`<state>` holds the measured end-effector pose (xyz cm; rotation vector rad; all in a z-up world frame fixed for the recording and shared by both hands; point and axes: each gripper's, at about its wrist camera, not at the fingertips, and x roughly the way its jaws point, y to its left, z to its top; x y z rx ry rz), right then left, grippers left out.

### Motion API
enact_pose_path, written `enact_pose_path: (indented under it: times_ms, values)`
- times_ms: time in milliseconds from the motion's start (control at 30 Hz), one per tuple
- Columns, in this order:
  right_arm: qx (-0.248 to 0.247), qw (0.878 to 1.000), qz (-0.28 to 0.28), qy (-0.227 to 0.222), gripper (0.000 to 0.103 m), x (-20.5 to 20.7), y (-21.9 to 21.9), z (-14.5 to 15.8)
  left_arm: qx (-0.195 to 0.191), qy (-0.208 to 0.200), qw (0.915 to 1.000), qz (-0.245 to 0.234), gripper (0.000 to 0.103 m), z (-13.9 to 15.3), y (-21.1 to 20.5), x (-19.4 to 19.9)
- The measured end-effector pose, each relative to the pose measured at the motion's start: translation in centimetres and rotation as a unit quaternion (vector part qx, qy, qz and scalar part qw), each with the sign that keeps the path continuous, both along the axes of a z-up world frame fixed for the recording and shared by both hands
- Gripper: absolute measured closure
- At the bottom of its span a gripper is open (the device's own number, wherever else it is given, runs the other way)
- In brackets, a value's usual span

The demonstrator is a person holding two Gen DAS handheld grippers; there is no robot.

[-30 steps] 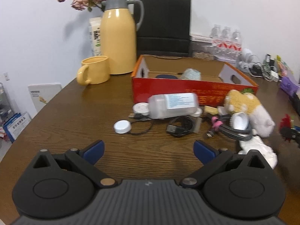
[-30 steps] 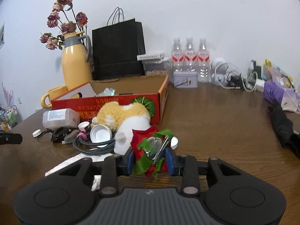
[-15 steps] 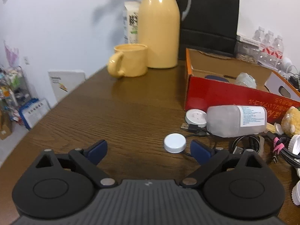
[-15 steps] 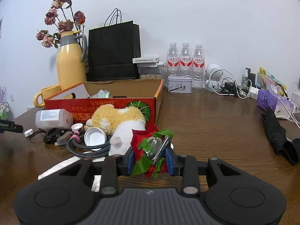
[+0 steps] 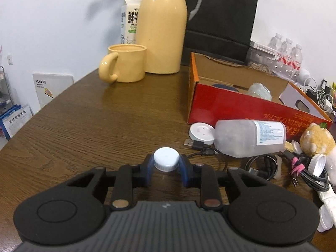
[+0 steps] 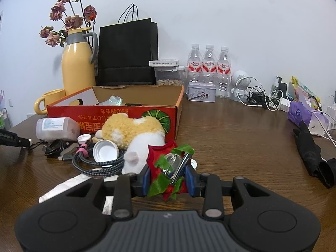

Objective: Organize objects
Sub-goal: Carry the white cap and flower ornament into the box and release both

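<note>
My left gripper [image 5: 166, 168] is shut on a white bottle cap [image 5: 166, 162] low over the wooden table [image 5: 105, 121]. My right gripper [image 6: 167, 179] is shut on a red and green fabric flower with a metal clip [image 6: 170, 168], held above the table. A red cardboard box [image 5: 241, 103], open on top, stands to the right of the left gripper; it also shows in the right wrist view [image 6: 126, 113]. In front of the box lie a frosted plastic bottle [image 5: 250, 137], a yellow and white plush toy [image 6: 134, 134], black cables [image 6: 96, 163] and an upturned white lid [image 6: 105, 152].
A yellow thermos [image 5: 162, 27] and a yellow mug [image 5: 124, 63] stand at the back left by a black paper bag [image 5: 220, 25]. Water bottles [image 6: 209, 69], a tin [image 6: 201, 92], chargers and a folded black umbrella [image 6: 313, 155] sit at the right.
My left gripper moved forward and left to the white cap and closed on it. My right gripper kept hold of the flower and rose slightly.
</note>
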<state>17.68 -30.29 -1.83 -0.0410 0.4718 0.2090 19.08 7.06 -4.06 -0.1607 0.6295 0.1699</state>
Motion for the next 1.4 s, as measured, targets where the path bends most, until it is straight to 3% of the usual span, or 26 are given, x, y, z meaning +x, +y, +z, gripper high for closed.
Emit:
enact_pose_path:
  times_ms: [333, 633, 1067, 1400]
  values:
    - [-0.007, 1.000, 0.017, -0.024, 0.071, -0.9, 1.1, 0.4, 0.020, -0.039, 0.9990, 0.009, 0.076, 1.3, -0.3, -1.4]
    - [0.017, 0.998, 0.041, -0.034, 0.071, -0.6, 1.6, 1.6, 0.046, -0.095, 0.9940, -0.031, 0.076, 5.6, -3.8, -2.2]
    - [0.026, 0.993, 0.073, -0.086, 0.071, 5.8, 5.8, 7.5, 0.061, -0.135, 0.9862, -0.073, 0.076, 9.2, -9.2, 4.3]
    - [0.035, 0.997, 0.038, -0.058, 0.071, 14.1, 8.3, 7.2, 0.061, -0.114, 0.9911, -0.032, 0.076, 8.1, -10.1, 11.4]
